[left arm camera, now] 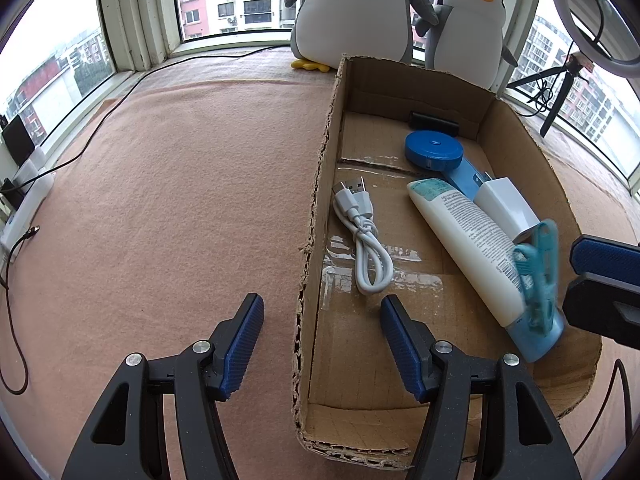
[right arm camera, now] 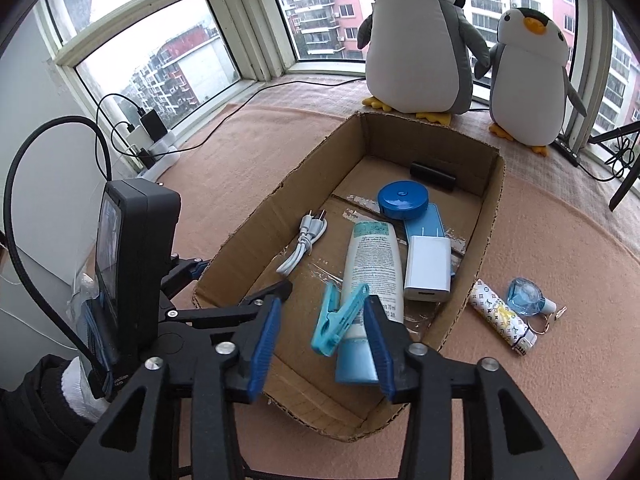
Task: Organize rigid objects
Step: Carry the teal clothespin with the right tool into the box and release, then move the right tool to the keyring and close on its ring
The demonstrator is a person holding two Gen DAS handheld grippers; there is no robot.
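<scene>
Inside the corrugated cardboard box (right arm camera: 490, 200), a turquoise plastic clothespin (right arm camera: 340, 320) lies across the smooth white tube (right arm camera: 372, 268), between the right gripper's (right arm camera: 320, 344) wide-open ribbed blue pads. Left gripper (left arm camera: 322, 344) gapes empty astride the box's torn wall.

Cardboard box (right arm camera: 490, 216): one. Inside: one white USB cable (right arm camera: 302, 246), one tube (right arm camera: 370, 264), one white charger (right arm camera: 427, 268), one blue tape measure (right arm camera: 403, 199), one blue case (right arm camera: 426, 222), one black block (right arm camera: 433, 176), one teal clip (right arm camera: 338, 320). Outside: one lighter (right arm camera: 502, 316), one keyring bottle (right arm camera: 528, 298). Plush penguins: two, large (right arm camera: 416, 40), small (right arm camera: 530, 76).
</scene>
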